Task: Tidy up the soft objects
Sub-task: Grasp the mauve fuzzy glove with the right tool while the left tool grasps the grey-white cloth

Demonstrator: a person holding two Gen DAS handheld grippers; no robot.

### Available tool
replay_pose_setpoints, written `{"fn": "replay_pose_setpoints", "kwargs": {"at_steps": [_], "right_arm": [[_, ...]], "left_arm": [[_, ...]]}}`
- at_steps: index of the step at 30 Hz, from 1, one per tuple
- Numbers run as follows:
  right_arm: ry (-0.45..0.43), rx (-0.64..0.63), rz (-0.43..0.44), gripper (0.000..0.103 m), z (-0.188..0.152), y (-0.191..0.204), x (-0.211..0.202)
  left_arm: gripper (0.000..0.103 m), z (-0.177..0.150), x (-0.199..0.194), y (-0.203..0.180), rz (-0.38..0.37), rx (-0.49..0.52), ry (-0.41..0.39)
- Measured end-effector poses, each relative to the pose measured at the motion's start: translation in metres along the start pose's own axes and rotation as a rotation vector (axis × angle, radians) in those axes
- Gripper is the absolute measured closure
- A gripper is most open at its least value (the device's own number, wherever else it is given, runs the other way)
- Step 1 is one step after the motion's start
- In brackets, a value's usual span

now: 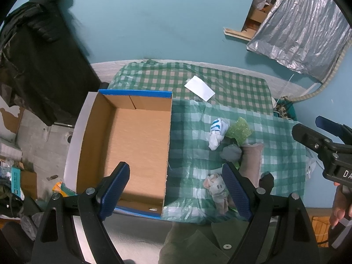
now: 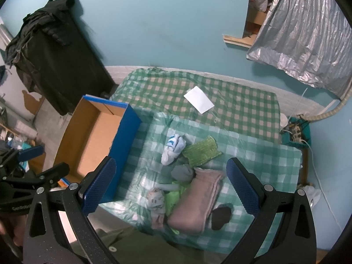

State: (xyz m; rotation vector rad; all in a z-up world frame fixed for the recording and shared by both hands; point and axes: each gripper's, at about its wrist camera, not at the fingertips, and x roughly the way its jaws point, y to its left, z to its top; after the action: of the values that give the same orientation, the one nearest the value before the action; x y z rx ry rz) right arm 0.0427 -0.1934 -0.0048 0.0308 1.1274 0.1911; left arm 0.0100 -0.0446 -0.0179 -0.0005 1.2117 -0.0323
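Observation:
A pile of soft things lies on the green checked cloth: a white and blue sock (image 2: 173, 148) (image 1: 216, 133), a green knitted cloth (image 2: 201, 151) (image 1: 238, 131), a grey bundle (image 2: 182, 172) (image 1: 231, 153), a folded pink towel (image 2: 195, 202) (image 1: 252, 161), a patterned rag (image 2: 157, 202) (image 1: 216, 187) and a dark sock (image 2: 221, 216). An open cardboard box (image 1: 132, 145) (image 2: 92, 140) with blue sides stands left of the pile. My left gripper (image 1: 176, 190) hangs open over the box's near right wall. My right gripper (image 2: 171, 186) is open above the pile, holding nothing.
A white paper sheet (image 2: 199, 99) (image 1: 199, 88) lies at the back of the table. Dark clothes (image 2: 50, 55) hang at the left against the blue wall. A silver foil curtain (image 2: 308, 33) hangs at the right. Cables and a power strip (image 2: 296, 132) sit by the table's right edge.

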Motion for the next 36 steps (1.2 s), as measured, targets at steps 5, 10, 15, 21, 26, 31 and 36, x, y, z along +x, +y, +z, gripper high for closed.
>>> {"fn": "replay_pose_setpoints", "kwargs": {"at_steps": [5,10,15,21,26,31,36], "right_arm": [[0.029,0.0,0.007,0.002,-0.003,-0.005,0.001],[0.07,0.018,0.001,0.002,-0.011,-0.022,0.009],[0.111,0.042,-0.011,0.002,-0.014,-0.041,0.017],[0.153,0.084,-0.019,0.002,-0.026,-0.061,0.031],[0.183,0.114,-0.011,0.002,-0.039,-0.074,0.044],[0.222,0.15,0.007,0.002,-0.055,-0.085,0.063],[0.256,0.161,0.018,0.002,-0.069,-0.094,0.085]], "left_arm": [[0.016,0.002,0.004,0.0,-0.011,-0.005,0.025],[0.016,0.001,0.016,-0.004,-0.02,0.008,0.064],[0.016,-0.004,0.034,-0.011,-0.02,0.027,0.112],[0.016,-0.008,0.055,-0.014,-0.042,0.018,0.168],[0.016,-0.014,0.07,-0.023,-0.041,0.028,0.195],[0.016,-0.023,0.088,-0.031,-0.052,0.029,0.227],[0.016,-0.032,0.106,-0.037,-0.068,0.01,0.253]]}}
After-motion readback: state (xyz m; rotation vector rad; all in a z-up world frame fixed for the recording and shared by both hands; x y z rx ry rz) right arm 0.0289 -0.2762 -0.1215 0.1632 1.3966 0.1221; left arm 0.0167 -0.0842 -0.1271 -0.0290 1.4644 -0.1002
